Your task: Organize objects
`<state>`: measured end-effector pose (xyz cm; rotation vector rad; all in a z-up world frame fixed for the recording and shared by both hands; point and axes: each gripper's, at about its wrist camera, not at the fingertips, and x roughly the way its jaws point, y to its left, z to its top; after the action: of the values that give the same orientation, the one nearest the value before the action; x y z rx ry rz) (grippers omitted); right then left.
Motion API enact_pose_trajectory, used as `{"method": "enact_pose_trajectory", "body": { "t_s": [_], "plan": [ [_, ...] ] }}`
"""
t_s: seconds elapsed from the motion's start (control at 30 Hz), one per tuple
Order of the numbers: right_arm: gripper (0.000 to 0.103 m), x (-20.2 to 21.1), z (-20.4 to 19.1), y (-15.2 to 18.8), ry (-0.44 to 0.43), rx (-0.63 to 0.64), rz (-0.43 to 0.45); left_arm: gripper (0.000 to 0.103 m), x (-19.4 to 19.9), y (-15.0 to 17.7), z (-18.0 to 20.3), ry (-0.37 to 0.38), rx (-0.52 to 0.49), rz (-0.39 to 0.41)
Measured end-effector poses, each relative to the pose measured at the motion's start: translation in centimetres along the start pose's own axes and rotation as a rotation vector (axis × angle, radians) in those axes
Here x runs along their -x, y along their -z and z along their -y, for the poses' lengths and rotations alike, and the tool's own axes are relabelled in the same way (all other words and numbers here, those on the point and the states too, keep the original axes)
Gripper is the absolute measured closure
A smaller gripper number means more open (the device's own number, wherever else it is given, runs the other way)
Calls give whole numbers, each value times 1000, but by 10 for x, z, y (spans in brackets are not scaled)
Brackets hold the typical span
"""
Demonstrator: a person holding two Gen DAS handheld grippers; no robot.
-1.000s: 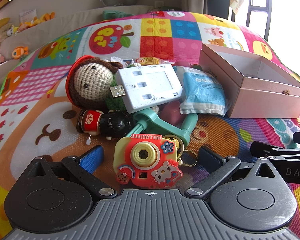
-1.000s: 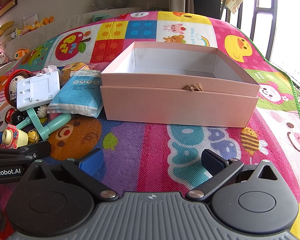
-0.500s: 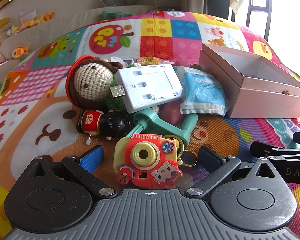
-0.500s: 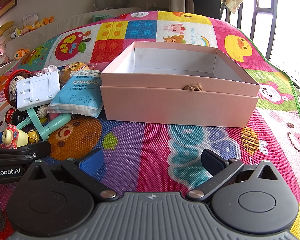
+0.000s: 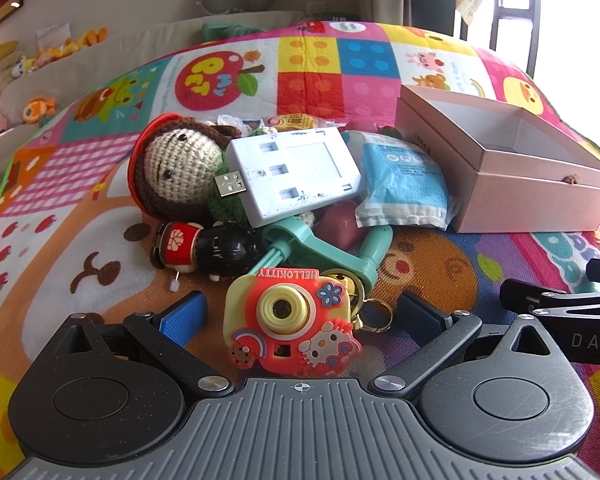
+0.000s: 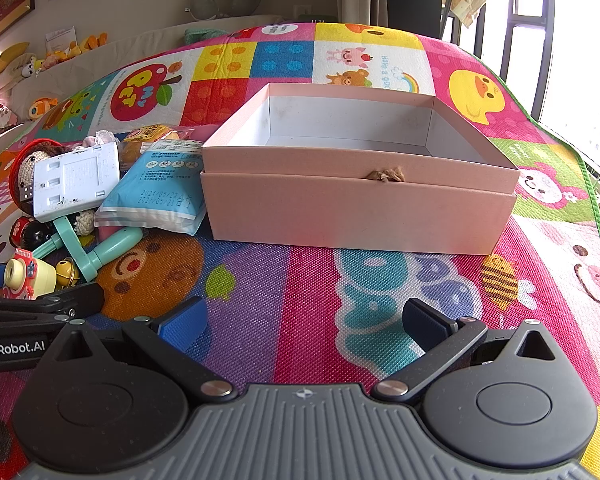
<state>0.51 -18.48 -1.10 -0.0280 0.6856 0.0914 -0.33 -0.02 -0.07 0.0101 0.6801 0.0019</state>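
Toy camera (image 5: pixel 290 322), red and yellow, stands lens-forward on the play mat (image 5: pixel 432 276) at 12 o'clock from the left gripper (image 5: pixel 300 316), between its spread fingers, touching neither; its long axis runs across them. Behind it, at 12 to 1 o'clock, sits the rest of the pile. The pink box (image 6: pixel 360 200) lies empty at 12 o'clock from the right gripper (image 6: pixel 302 320), also spread, holding nothing. The left gripper is clearly nearer the camera, so closing on it looks likeliest.
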Motion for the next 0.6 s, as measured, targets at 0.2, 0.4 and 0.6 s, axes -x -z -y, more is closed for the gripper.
{"method": "enact_pose_trajectory", "body": {
  "t_s": [0.2,0.4,0.6],
  "plan": [
    [0,3,0,3,-27,13,-9,0,0,-2,3,-14,-18,5],
    [0,13,12,5,-98,78,-76,1,9,3,-1,47,-53,-2],
    [0,23,16,14,-105,80,-77,1,41,-4,-13,69,-154,129]
  ]
}}
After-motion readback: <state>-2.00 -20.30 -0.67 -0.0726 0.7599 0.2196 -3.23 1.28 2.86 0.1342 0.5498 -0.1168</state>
